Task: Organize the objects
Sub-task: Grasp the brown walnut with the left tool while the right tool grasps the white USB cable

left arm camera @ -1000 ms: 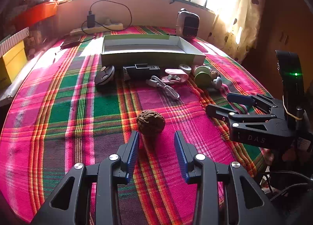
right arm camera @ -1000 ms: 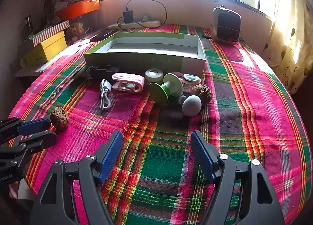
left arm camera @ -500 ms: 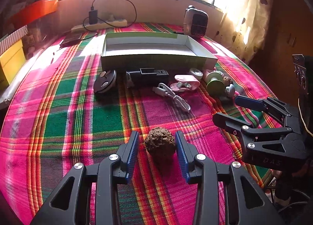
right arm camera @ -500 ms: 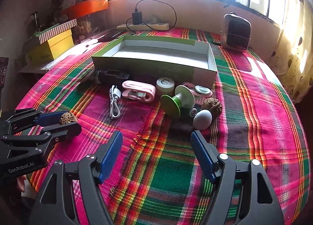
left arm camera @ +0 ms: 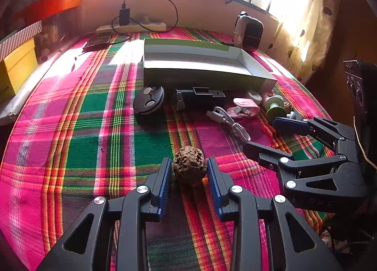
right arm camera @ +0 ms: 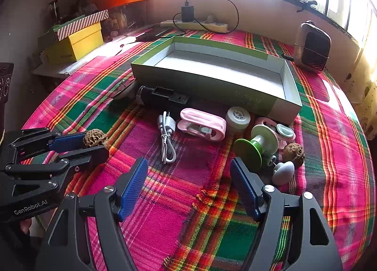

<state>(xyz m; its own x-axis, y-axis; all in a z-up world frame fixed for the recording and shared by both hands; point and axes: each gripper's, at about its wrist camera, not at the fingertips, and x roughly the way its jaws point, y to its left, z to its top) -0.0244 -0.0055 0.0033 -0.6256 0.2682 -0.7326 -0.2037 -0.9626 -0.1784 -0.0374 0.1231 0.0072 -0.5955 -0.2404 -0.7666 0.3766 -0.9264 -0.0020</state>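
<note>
- My left gripper (left arm camera: 188,172) sits low over the plaid tablecloth (left arm camera: 82,148), its blue pads on either side of a wrinkled brown walnut (left arm camera: 189,168). I see slivers of gap on both sides in the left wrist view, so I cannot tell whether the pads are pinching the nut or only bracketing it.
- From the right wrist view, the same walnut shows at the tips of that gripper, near the left edge of the cloth.
- My right gripper (right arm camera: 188,188) hovers above bare cloth with its fingers spread wide, nothing between them.
- The open green-and-white box (right arm camera: 212,82) lies farther back, well apart from the walnut.
- In front of the box I note a row of items: a black round case (left arm camera: 148,100), a black device (right arm camera: 162,97), a white cable (right arm camera: 167,139), a pink clip (right arm camera: 202,124), a green spool (right arm camera: 256,146), a second walnut (right arm camera: 293,152) and a white egg-shaped object (right arm camera: 284,172).
- The second walnut touches or nearly touches the egg-shaped object.
</note>
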